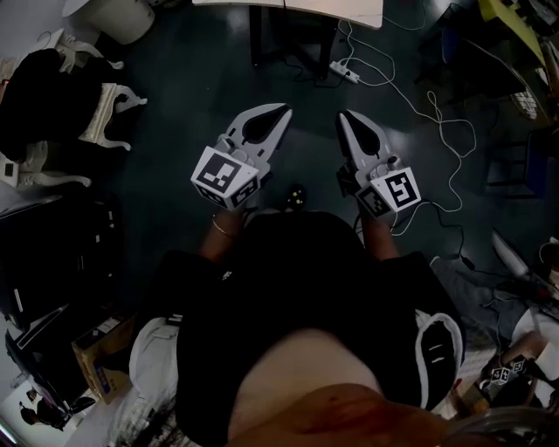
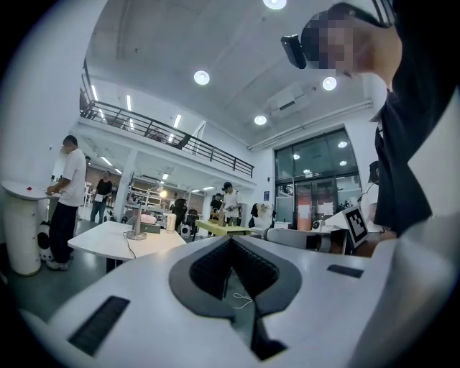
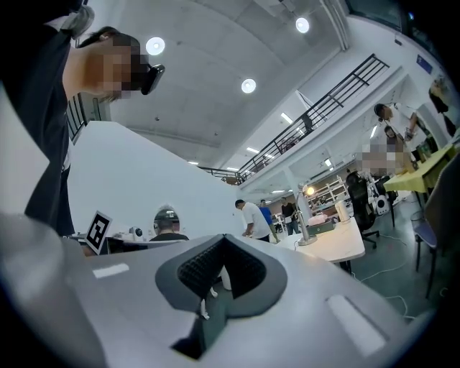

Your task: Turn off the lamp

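Head view: the left hand-held gripper (image 1: 280,113) and the right hand-held gripper (image 1: 348,117) are held side by side over a dark floor (image 1: 175,175), both pointing toward a white-topped bench (image 1: 349,12) at the top edge. Each one's jaws lie together with nothing between them. A marker cube (image 1: 225,177) sits at the back of the left one, another (image 1: 390,190) at the back of the right. A white power strip (image 1: 343,72) lies on the floor under the bench, and a white cable (image 1: 441,122) loops away to the right. The lamp does not show here

Left gripper view: the left hand-held gripper (image 2: 231,241) has its jaw tips meeting, and it holds nothing. Well beyond them, to the left, the lamp (image 2: 136,224) stands upright on the white bench (image 2: 100,241), its head glowing. A small box (image 2: 149,228) and a white cup (image 2: 171,221) stand just beside it. A person in a white T-shirt (image 2: 70,190) stands at a round white stand (image 2: 20,230) further left

Right gripper view: the right hand-held gripper (image 3: 223,240) is also closed and empty. The lamp (image 3: 305,219) is well beyond the tips, to the right, standing on the bench (image 3: 338,246) with its head lit. A person in a white shirt (image 3: 253,219) bends over the far side of the bench, and a black office chair (image 3: 363,198) stands at its right
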Tool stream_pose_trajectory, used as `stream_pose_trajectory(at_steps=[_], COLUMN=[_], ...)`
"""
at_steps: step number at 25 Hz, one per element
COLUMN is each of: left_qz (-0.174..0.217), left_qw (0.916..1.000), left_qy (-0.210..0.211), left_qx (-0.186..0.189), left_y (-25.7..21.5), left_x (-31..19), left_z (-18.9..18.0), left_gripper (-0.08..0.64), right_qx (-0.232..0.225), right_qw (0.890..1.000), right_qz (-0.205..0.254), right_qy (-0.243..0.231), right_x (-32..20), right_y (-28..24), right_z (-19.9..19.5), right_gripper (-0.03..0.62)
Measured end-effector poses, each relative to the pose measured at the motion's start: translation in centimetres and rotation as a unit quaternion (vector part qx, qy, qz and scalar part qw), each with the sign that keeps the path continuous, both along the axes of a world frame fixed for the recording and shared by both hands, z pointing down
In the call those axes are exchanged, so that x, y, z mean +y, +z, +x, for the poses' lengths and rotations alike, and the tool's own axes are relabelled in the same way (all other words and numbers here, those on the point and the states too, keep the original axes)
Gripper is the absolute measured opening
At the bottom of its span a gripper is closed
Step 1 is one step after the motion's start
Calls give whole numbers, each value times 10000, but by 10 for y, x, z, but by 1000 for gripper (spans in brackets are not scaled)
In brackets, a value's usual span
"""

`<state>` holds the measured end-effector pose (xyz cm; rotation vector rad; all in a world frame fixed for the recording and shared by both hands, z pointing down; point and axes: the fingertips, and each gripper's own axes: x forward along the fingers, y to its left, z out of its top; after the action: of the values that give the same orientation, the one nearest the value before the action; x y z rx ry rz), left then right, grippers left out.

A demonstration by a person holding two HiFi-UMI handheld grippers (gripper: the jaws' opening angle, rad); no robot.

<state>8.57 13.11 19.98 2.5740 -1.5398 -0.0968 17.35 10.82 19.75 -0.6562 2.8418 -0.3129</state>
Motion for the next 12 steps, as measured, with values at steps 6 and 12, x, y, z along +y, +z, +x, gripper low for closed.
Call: stream_pose_trajectory(at_steps=[6,12], left_qz=[1,-11], left_qw=[10000,10000], left_qy=[49,35], left_qx=[-38,-92], left_y=[2,5], left_x=[-16,-25], left_z=[-4,-8], left_gripper=[8,8], right_qx=[-23,-45], right_qw=[10000,10000], right_qz=[-7,30], right_qy=[17,-6], right_x=[-13,-21], right_y=[3,4], right_z=[-4,-9], right_gripper=[0,0])
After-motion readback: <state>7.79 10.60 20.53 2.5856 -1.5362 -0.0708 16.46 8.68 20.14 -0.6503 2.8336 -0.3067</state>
